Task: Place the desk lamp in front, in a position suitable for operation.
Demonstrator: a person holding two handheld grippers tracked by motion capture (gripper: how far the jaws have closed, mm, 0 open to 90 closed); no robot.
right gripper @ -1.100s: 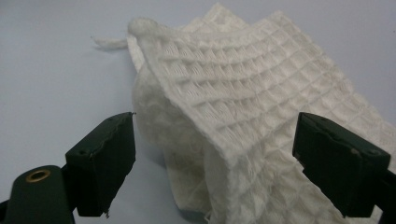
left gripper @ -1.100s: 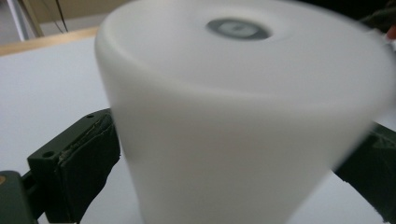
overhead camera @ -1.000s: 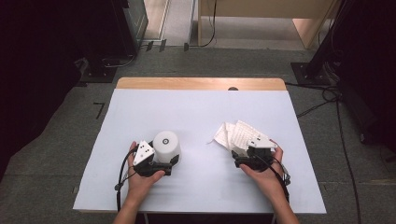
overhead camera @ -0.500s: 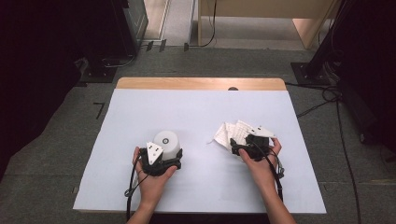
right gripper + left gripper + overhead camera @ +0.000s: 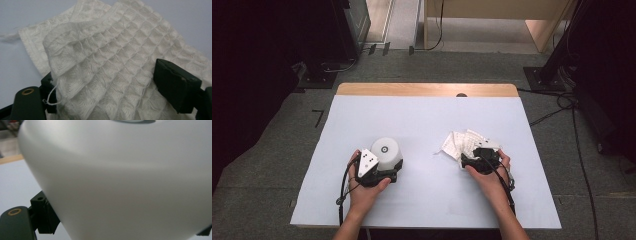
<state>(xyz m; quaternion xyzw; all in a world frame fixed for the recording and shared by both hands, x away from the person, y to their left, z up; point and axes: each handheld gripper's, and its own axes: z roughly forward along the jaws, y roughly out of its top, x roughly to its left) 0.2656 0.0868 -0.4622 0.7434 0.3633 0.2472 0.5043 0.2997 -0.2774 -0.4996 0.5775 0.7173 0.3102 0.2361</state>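
The white cup [image 5: 386, 152], near the surface's [image 5: 422, 115] front-left, is grasped by the left tongs [image 5: 388, 167]. The cloth [image 5: 464, 144], front-right, sits between the right tongs [image 5: 468, 161], which have just been closing, not yet clenched. A thick fold should be gathered before closing fully.

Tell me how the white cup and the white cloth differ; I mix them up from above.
The cup is smooth, rigid and round, standing as a dome with a ringed top; the cloth is waffle-textured, soft and lies crumpled flat. The cup sits between the left gripper's fingers, the cloth at the right gripper, whose fingers straddle a fold. Both are white and rest on the table.
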